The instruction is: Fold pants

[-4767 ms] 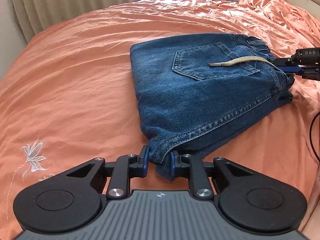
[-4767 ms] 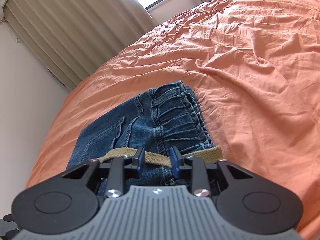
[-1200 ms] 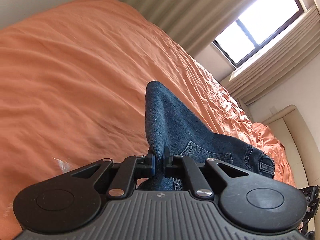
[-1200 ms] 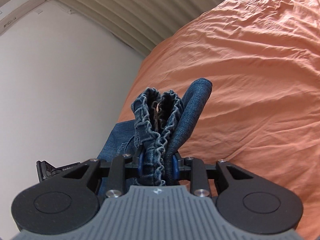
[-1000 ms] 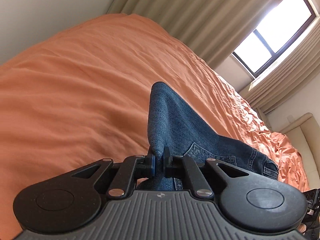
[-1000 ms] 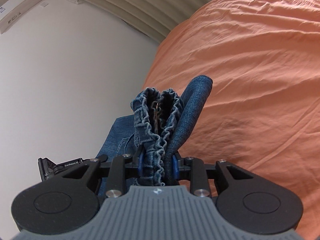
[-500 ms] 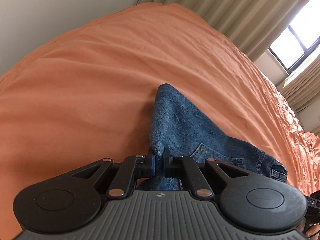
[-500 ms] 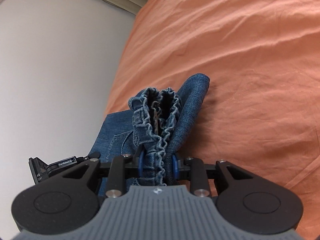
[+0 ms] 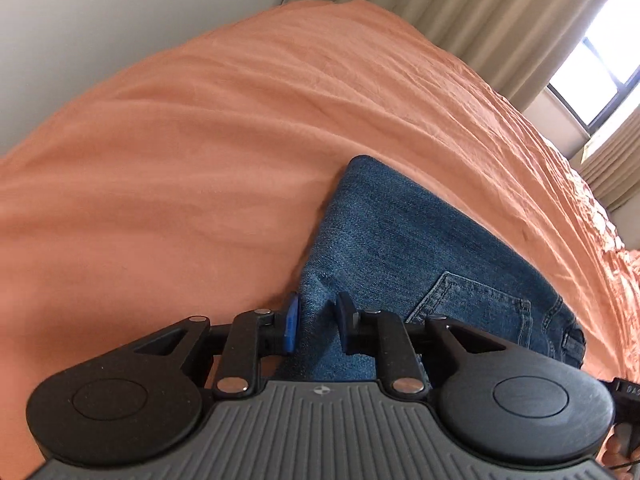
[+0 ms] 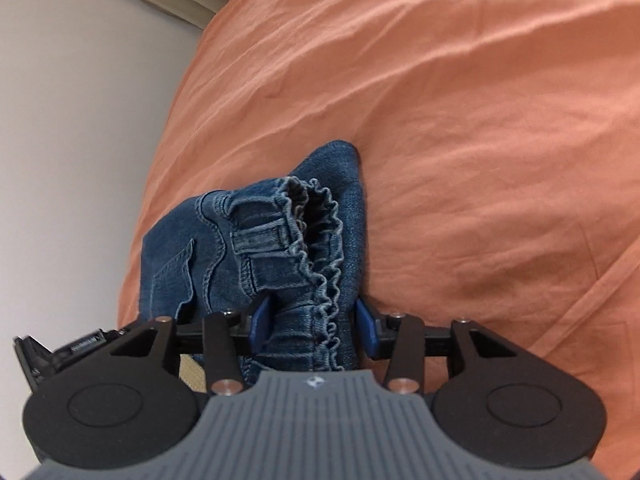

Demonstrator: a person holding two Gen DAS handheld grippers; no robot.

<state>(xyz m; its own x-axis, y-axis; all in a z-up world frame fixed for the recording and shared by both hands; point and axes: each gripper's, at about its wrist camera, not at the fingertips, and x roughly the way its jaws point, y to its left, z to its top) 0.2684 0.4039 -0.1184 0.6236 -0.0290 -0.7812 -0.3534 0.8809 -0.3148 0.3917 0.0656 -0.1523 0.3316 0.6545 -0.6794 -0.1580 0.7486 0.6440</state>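
Note:
The folded blue jeans (image 9: 400, 240) lie on the orange bedspread (image 9: 200, 160), back pocket (image 9: 480, 304) facing up. My left gripper (image 9: 318, 322) straddles the folded corner nearest it; its jaws are opening and the pads stand just off the denim between them. In the right wrist view the jeans (image 10: 224, 248) show their gathered elastic waistband (image 10: 320, 240). That waistband runs between the fingers of my right gripper (image 10: 313, 324), whose jaws are opening too, with gaps at both blue pads. A beige drawstring (image 10: 190, 372) peeks out under the right gripper.
Orange bedspread (image 10: 480, 160) stretches wide to the right of the jeans. A pale wall (image 10: 80, 120) borders the bed on the left. Beige curtains (image 9: 460, 8) and a window (image 9: 592, 68) stand beyond the bed's far edge. Part of the left gripper's body (image 10: 60, 350) shows beside the jeans.
Both grippers came down with the jeans, which now rest flat on the bed. Both pairs of jaws, clamped on the denim half a second ago, have parted.

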